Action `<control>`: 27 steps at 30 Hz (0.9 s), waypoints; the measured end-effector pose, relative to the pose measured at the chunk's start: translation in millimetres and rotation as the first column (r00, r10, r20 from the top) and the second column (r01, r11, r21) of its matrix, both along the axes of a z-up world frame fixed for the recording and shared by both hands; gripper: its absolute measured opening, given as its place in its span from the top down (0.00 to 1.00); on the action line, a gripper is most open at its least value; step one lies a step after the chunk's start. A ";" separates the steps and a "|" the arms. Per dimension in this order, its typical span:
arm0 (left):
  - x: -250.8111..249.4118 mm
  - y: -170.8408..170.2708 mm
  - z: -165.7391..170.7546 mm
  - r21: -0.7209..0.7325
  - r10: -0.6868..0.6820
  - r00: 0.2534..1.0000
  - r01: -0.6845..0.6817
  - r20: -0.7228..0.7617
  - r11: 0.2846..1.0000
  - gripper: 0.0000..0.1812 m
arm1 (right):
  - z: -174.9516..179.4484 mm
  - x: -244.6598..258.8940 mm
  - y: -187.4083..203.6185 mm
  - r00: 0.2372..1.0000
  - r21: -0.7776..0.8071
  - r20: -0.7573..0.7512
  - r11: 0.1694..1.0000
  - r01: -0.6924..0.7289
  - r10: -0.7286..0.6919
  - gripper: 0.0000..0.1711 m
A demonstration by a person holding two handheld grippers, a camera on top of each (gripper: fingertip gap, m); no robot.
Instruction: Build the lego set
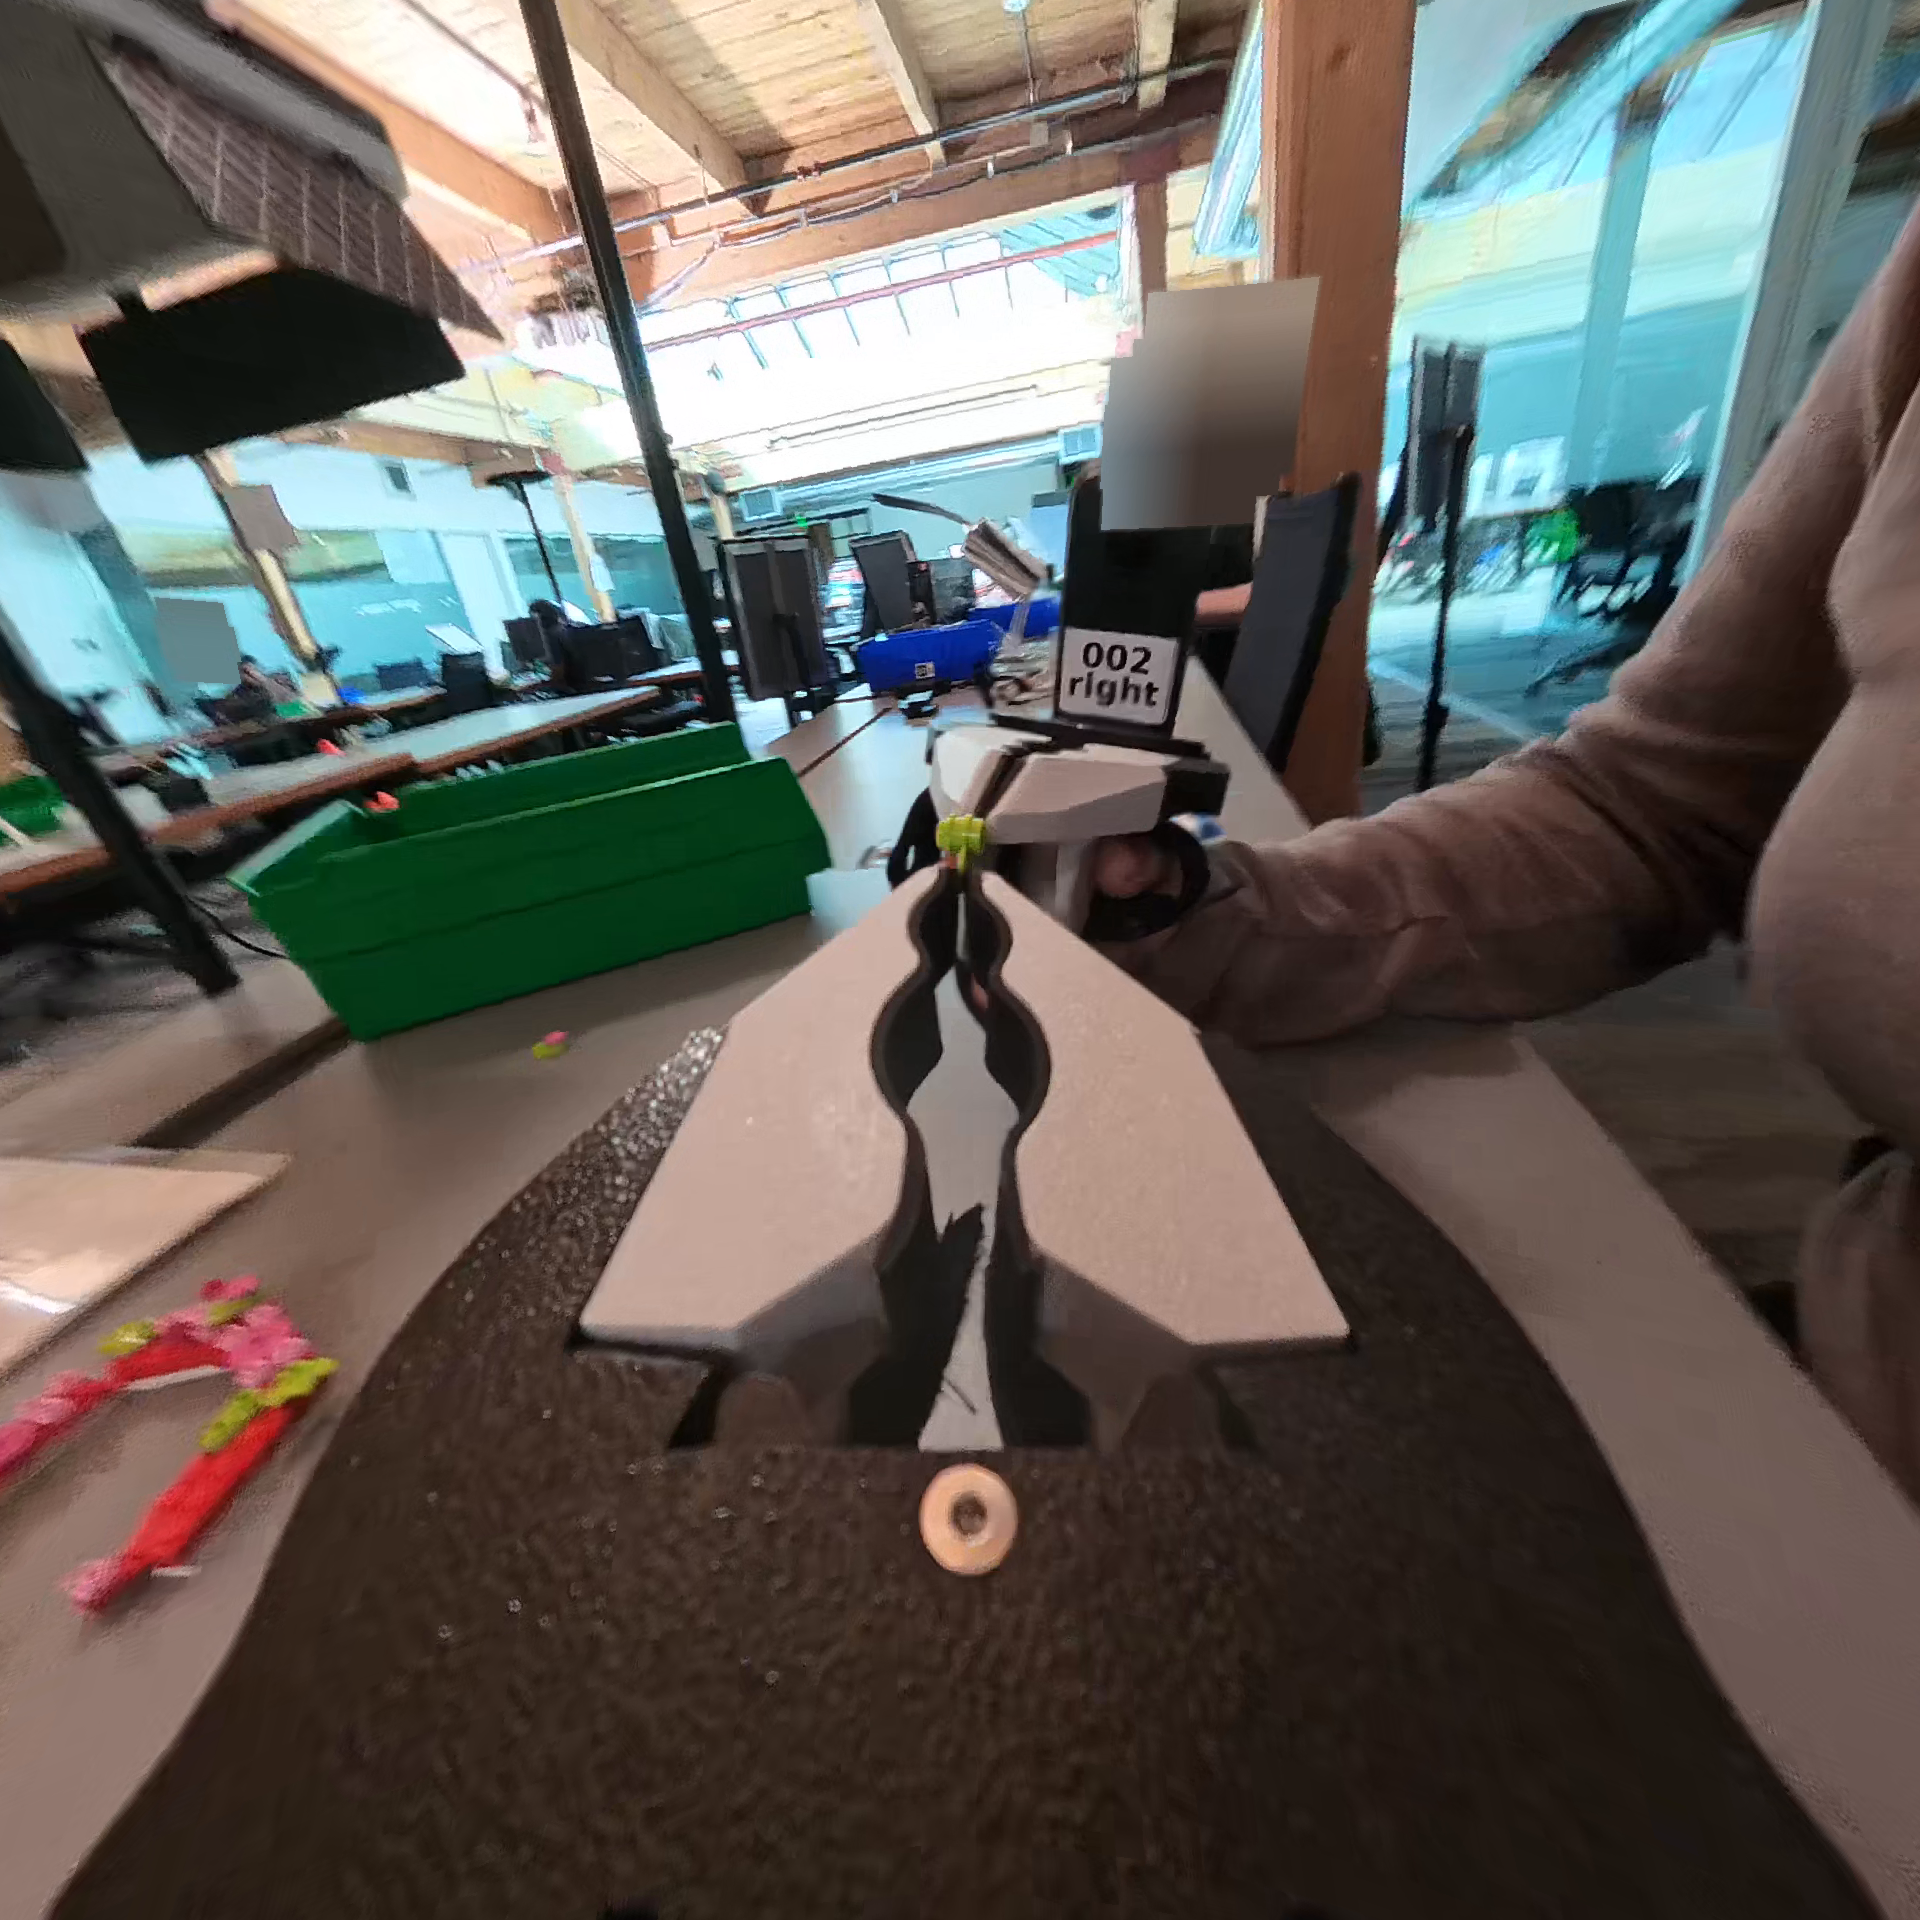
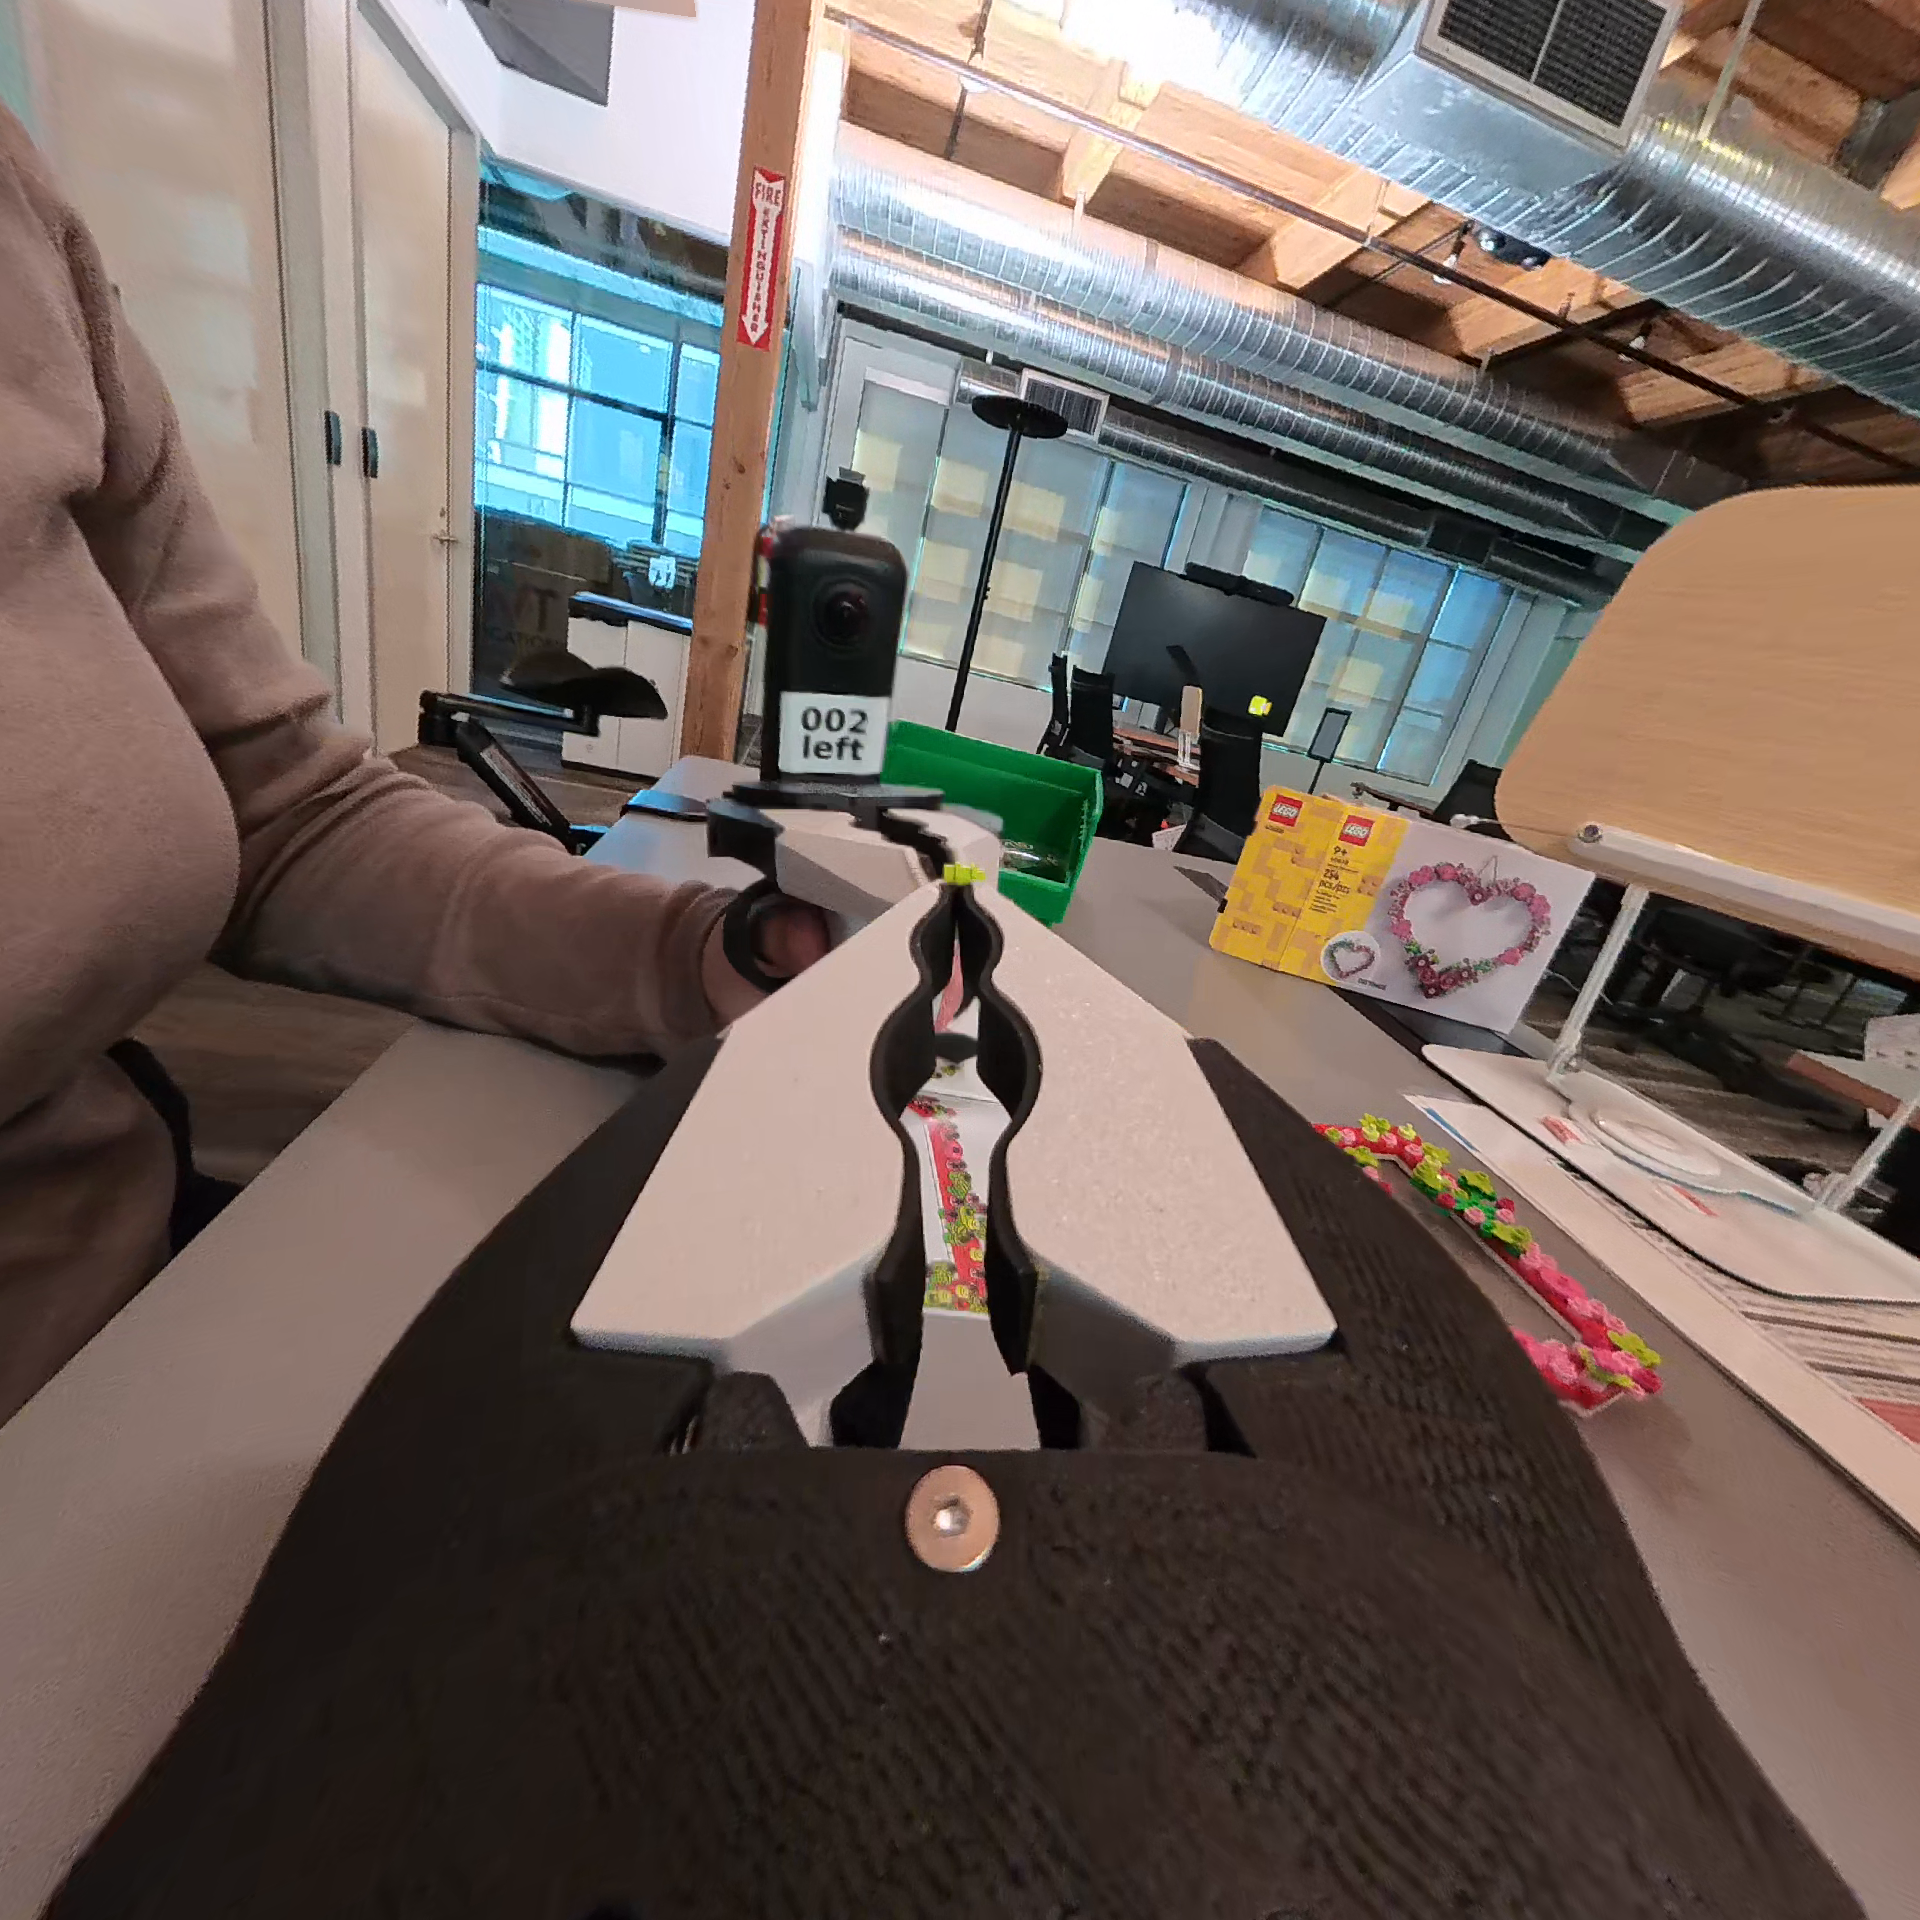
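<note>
Both grippers are raised above the grey table [image 1: 436, 1101] and face each other tip to tip. My left gripper [image 1: 952, 881] is shut, and a small lime green lego piece [image 1: 961, 834] with a tiny pink bit sticks up from its tips. My right gripper [image 2: 952, 896] is also shut at the same lime piece [image 2: 963, 875]. I cannot tell which part each one grips. The half-built red heart frame with pink and green flowers [image 1: 187, 1423] lies on the table, to the right in the right wrist view [image 2: 1496, 1247].
A green bin [image 1: 540, 862] stands behind the grippers. A yellow and white lego box [image 2: 1392, 914] and an open booklet [image 2: 1662, 1247] lie near the heart. A loose small piece [image 1: 551, 1044] is on the table. A person's sleeved arm [image 1: 1507, 883] holds the right gripper. Left and right tips are no more than a few centimetres apart.
</note>
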State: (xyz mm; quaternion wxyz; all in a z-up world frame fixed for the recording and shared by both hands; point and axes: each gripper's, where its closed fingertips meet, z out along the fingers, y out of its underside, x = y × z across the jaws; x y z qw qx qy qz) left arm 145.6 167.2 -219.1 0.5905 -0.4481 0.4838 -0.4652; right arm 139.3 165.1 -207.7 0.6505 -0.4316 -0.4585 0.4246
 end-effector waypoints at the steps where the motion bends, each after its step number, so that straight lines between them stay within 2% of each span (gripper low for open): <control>1: 0.2 -0.8 -0.6 0.059 0.028 0.999 -0.027 -0.016 0.998 1.00 | -0.5 0.2 -1.3 1.000 0.017 0.015 1.000 0.000 0.000 1.00; 7: 3.7 2.5 -11.5 0.373 0.221 0.969 -0.166 -0.110 0.913 1.00 | -12.3 4.9 -0.6 0.989 0.069 0.144 0.998 0.003 -0.013 1.00; 10: 2.0 16.1 -20.5 0.545 0.383 0.911 -0.246 -0.152 0.801 1.00 | -21.0 14.6 11.5 0.980 -0.012 0.198 0.999 0.036 -0.033 0.95; 12: -1.2 25.1 -25.9 0.656 0.480 0.863 -0.270 -0.160 0.705 1.00 | -14.5 28.8 24.9 0.986 -0.088 0.151 0.992 0.085 -0.071 0.94; 16: 1.6 31.7 -48.3 0.810 0.574 0.791 -0.187 -0.210 0.555 1.00 | -7.9 51.8 39.9 0.987 -0.178 0.098 0.973 0.145 -0.129 0.89; 18: 7.3 30.7 -61.1 0.862 0.593 0.770 -0.117 -0.236 0.494 1.00 | -14.7 54.5 43.9 0.981 -0.213 0.133 0.963 0.167 -0.141 0.88; 21: 15.0 30.1 -79.7 0.913 0.618 0.740 -0.010 -0.267 0.407 1.00 | -35.8 48.6 40.3 0.966 -0.268 0.245 0.952 0.146 -0.079 0.88; 27: 25.9 22.6 -106.7 0.929 0.613 0.716 0.143 -0.335 0.341 1.00 | -81.5 37.3 24.6 0.885 -0.326 0.463 0.939 0.110 0.057 0.93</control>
